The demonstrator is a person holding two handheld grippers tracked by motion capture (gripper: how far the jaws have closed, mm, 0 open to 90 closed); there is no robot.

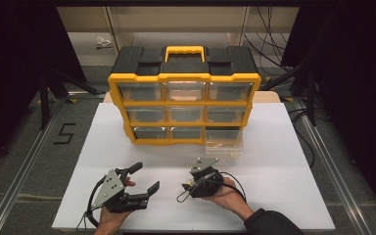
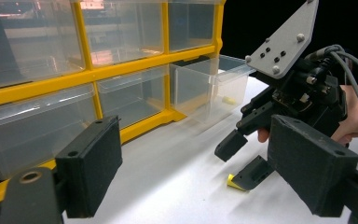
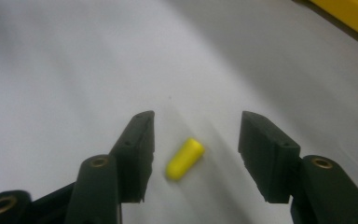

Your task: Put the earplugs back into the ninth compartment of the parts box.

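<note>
The right gripper (image 3: pixel 196 140) has its fingers open around a small yellow plug (image 3: pixel 185 158), low center on the white tabletop (image 3: pixel 74 70). The left gripper (image 1: pixel 139 178) fingers stand open, holding nothing.

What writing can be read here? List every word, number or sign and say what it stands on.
"5": a black figure marked on the grey floor, left of the white table.
The yellow and black drawer cabinet bears no text that can be read.
</note>
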